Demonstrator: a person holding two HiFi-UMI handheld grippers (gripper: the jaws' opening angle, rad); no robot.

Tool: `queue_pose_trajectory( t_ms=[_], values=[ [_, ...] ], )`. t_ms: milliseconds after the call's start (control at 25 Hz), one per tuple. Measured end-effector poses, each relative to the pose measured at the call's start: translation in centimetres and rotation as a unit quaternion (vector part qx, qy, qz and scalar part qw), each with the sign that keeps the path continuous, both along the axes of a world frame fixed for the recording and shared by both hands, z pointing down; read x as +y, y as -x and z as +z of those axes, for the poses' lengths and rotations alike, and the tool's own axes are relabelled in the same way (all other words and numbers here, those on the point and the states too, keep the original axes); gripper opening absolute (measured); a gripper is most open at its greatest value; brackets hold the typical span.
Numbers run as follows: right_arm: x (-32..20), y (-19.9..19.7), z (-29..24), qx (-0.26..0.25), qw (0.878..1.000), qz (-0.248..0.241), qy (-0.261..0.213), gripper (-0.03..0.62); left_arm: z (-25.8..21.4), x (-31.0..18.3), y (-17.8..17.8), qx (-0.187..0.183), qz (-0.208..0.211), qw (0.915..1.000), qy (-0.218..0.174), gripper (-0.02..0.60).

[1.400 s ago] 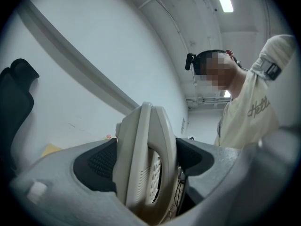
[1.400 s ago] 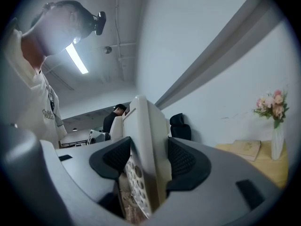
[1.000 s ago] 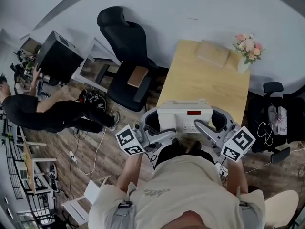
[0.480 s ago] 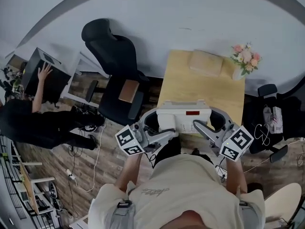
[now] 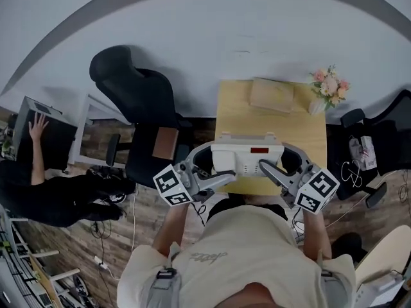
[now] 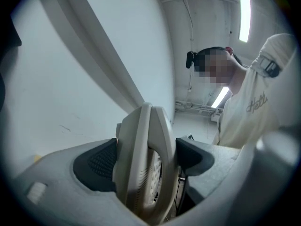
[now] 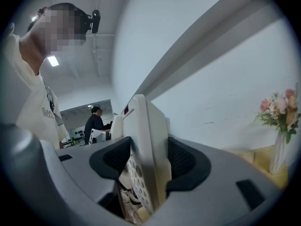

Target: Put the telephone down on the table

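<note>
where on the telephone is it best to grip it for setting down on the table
The telephone's two short ends, from either side, as the left hand-held gripper and right hand-held gripper clamp it now. The body is wide and flat; thin edges fit between the jaws, likely keeping it level.

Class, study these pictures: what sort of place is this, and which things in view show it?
Probably an office or workroom: a black swivel chair stands beside a wooden table, a white telephone is being handled, and another person works at dark equipment nearby.
</note>
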State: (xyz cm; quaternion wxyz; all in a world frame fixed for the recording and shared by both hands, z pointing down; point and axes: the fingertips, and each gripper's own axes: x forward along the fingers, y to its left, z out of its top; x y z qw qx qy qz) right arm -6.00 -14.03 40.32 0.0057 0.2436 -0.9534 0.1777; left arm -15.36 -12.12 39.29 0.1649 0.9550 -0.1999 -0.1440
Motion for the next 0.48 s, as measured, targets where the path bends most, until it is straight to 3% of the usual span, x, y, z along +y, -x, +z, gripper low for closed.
queue_pose_trajectory(
  t_ms=[280,480],
  values=[
    [-2.0,1.5,3.5,0.018,0.999,0.029,0.038,0.241,3.6,-2.6,1.6,0.001,0.037,0.9987,0.036,0.387],
    [-3.0,1.4,7.5,0.035,0.995,0.038,0.090,0.241,7.6,-3.9,1.6,0.013,0.048,0.9954,0.083,0.387]
  ],
)
